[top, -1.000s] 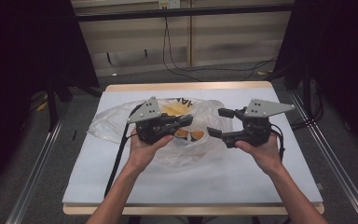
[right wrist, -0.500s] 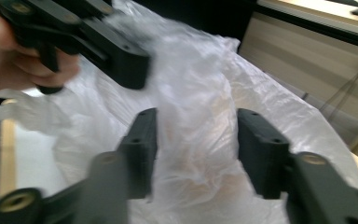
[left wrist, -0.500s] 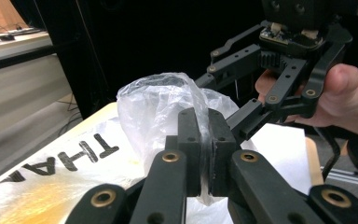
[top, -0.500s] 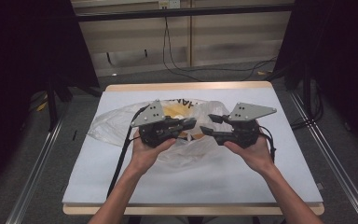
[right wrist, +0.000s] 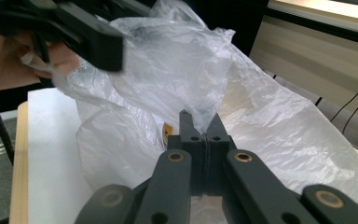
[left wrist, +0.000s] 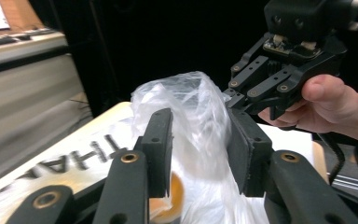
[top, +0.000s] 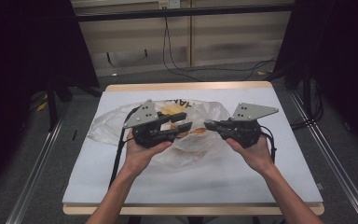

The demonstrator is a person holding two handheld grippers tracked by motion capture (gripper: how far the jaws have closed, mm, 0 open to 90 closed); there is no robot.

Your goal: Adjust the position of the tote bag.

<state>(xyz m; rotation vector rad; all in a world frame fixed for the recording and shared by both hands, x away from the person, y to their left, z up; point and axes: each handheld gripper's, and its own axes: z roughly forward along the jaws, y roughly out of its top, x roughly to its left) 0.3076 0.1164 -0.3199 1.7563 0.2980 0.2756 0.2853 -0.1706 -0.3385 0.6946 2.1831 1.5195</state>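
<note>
A clear plastic bag [top: 200, 135] is seen lying on the white cover of the table [top: 279, 172], near its middle, with some orange things [top: 200, 131] inside it. Both grippers are held over the bag, facing each other.

The right gripper [top: 210, 125] is closed, and a thin fold of the bag's film is pinched between its jaws; in the right gripper view [right wrist: 200, 128] the film is seen rising from the tips of the jaws, which are pressed together. From this pinch the plastic is drawn upward as a crumpled peak.

The left gripper [top: 182, 120] is held partly open. In the left gripper view [left wrist: 200, 149] the raised film is found between its two jaws, with a gap left on each side, so the bag is framed but not clamped. It cannot be told whether the film touches the inner pads [left wrist: 161, 149]. The right gripper is seen just behind this peak.
</note>
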